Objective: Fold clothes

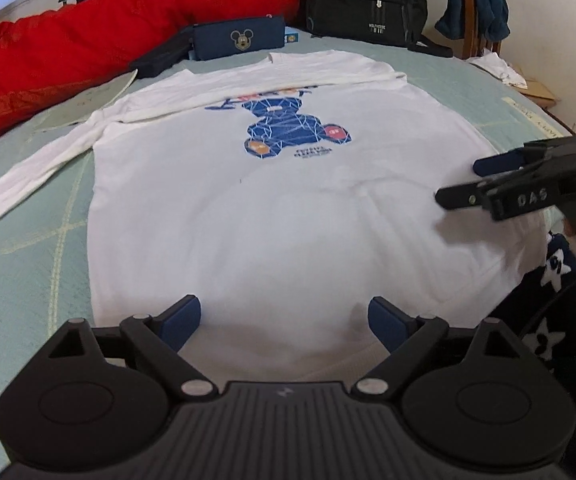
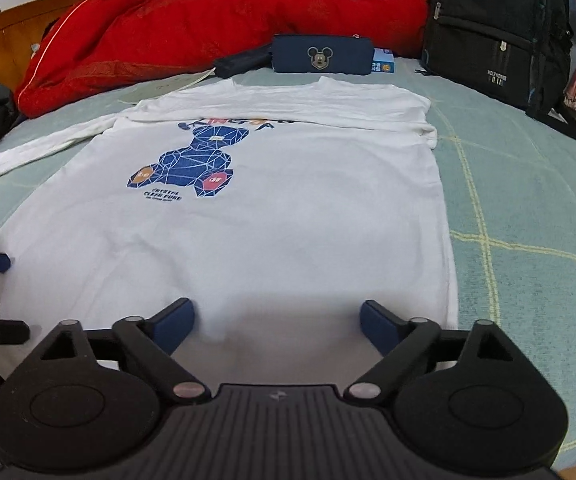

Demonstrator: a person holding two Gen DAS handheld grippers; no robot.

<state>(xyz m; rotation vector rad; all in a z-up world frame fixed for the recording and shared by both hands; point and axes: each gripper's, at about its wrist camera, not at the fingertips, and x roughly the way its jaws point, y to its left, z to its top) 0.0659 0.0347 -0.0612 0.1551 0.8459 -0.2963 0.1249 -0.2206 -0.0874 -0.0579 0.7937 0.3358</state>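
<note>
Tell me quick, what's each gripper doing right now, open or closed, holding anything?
Left gripper: open, holding nothing, over the near hem of the white T-shirt.
Right gripper: open, holding nothing, also over the near hem.

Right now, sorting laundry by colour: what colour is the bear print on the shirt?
Mostly dark blue bear print, best in the right wrist view.

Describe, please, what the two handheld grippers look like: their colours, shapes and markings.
Both grippers, left and right, are matte black with ribbed bodies, two round discs, angled link arms with silver pivot pins, and dark blue pads on the jaws. Seen side-on, the right one shows raised "DAS" lettering and a black cable.
</note>
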